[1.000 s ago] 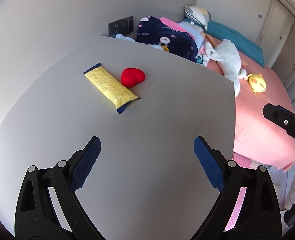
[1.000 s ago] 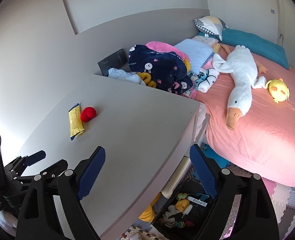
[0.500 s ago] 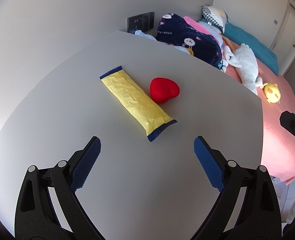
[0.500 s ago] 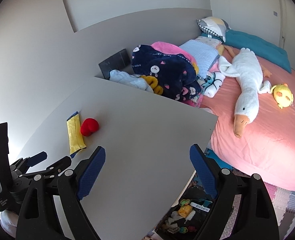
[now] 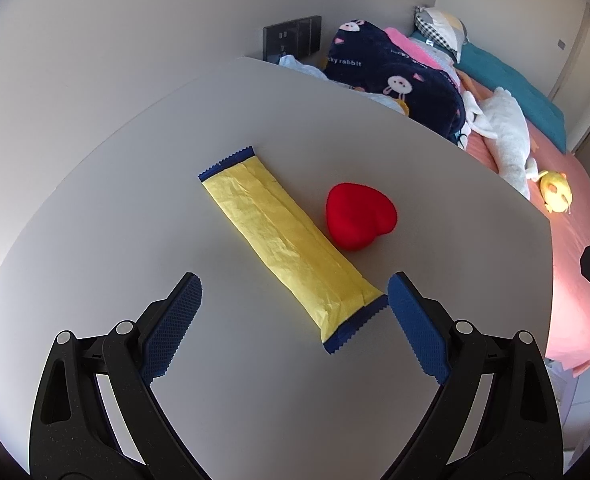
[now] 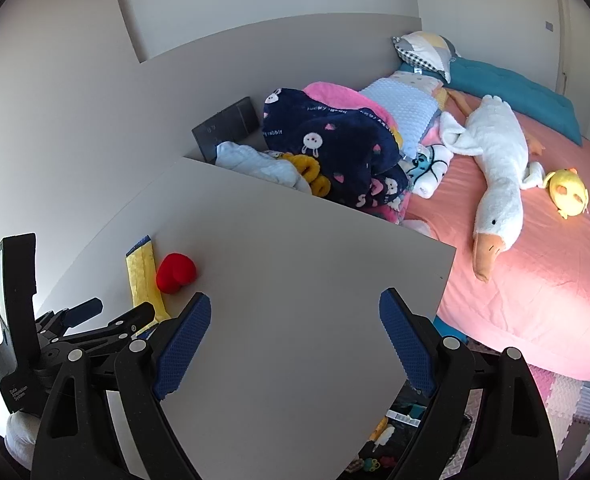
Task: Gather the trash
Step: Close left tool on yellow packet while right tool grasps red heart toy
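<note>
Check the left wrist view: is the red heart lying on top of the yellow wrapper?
No, the red heart rests on the grey table beside the yellow wrapper, not on top of it.

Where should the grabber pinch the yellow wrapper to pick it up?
Probably across its narrow width near the blue-edged near end. The yellow wrapper lies flat and long on the table, that end already between the open left gripper fingers. Coming from above, on this side, also keeps clear of the red heart beside it.

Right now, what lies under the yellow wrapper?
The yellow wrapper lies flat on the grey table, beside the red heart. Anything beneath or inside it is hidden.
</note>
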Demonstrator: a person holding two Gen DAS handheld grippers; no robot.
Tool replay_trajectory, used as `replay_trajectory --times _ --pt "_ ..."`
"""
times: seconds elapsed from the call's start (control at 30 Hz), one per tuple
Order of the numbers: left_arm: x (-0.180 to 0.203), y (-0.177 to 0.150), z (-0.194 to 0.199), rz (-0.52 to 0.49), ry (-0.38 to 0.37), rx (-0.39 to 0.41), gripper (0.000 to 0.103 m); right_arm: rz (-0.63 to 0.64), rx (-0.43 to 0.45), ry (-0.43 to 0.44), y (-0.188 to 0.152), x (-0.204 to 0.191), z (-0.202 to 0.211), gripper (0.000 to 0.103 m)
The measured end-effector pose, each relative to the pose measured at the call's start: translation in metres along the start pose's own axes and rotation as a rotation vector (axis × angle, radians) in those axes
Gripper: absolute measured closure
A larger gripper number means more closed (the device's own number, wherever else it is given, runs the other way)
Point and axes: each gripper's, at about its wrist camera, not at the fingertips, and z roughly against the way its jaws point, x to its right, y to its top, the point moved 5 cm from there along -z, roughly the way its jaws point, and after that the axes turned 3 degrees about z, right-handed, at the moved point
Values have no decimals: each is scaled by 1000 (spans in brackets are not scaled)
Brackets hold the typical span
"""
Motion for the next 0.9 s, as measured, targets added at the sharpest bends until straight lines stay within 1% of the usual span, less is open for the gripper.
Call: replay_trajectory --times 0.23,0.3,0.37,0.4,0.5,0.57,0.6,0.63,0.67,0.73,0.9 --pt "-10 8 -21 21 17 -23 12 16 -19 -8 5 -8 -15 17" --pt "-11 11 -26 13 31 -24 14 22 -22 -9 6 -11 -18 17" --pt "-13 12 -31 7 45 -31 20 31 -26 -10 7 -14 -21 17" --pt "-15 13 -31 3 59 -25 21 35 -28 -11 7 -16 -23 17" --pt "-20 16 -30 -6 80 -7 35 49 -34 -10 9 -22 -30 17" --pt "-24 18 -29 -6 82 0 50 55 -37 -7 10 -25 -33 17" --pt "-27 18 -28 -5 83 3 54 57 -39 -6 11 -27 -35 17" --pt "-30 19 -27 -2 85 7 65 61 -41 -2 11 -30 -37 17" --pt "-33 19 -26 5 85 9 72 66 -43 1 12 -33 -39 17" --pt "-39 18 -23 21 78 15 73 76 -46 7 13 -39 -42 17" --pt "-58 14 -10 44 102 40 73 97 -60 20 13 -53 -51 17"
